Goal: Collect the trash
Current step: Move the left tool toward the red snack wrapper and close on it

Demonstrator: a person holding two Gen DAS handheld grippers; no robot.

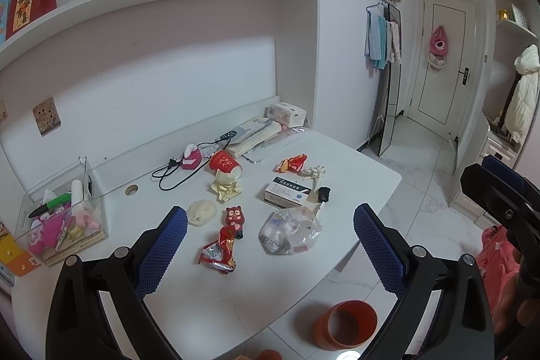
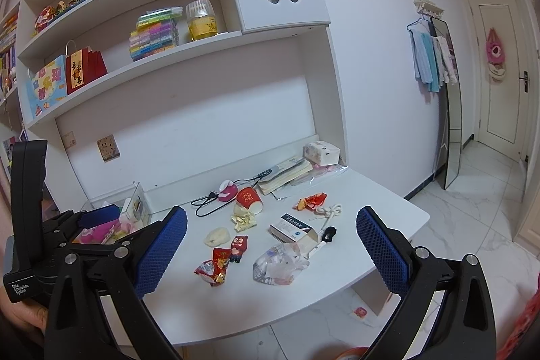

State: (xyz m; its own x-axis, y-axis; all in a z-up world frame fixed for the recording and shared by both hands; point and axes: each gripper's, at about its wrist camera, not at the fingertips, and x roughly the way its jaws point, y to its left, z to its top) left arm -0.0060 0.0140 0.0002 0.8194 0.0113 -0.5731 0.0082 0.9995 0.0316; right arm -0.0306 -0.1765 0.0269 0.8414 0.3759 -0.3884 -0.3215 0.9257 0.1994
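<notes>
Both grippers hover empty — nothing picked yet.

Left wrist view: the left gripper [image 1: 270,245] has its jaws spread above the surface [image 1: 209,299], the red wrapper [image 1: 219,250] and clear bag [image 1: 290,230] lying between them; an orange bin [image 1: 344,324] stands on the floor below the edge. Right wrist view: the right gripper [image 2: 271,250] also has jaws spread — the next move, I judge, is descending onto one scrap, probably the wrapper [image 2: 214,267].

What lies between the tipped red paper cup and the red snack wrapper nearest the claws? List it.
Between red cup and snack wrapper: crumpled yellowish paper, then a red figurine; a pale lump sits just left. Left wrist view shows it.
</notes>
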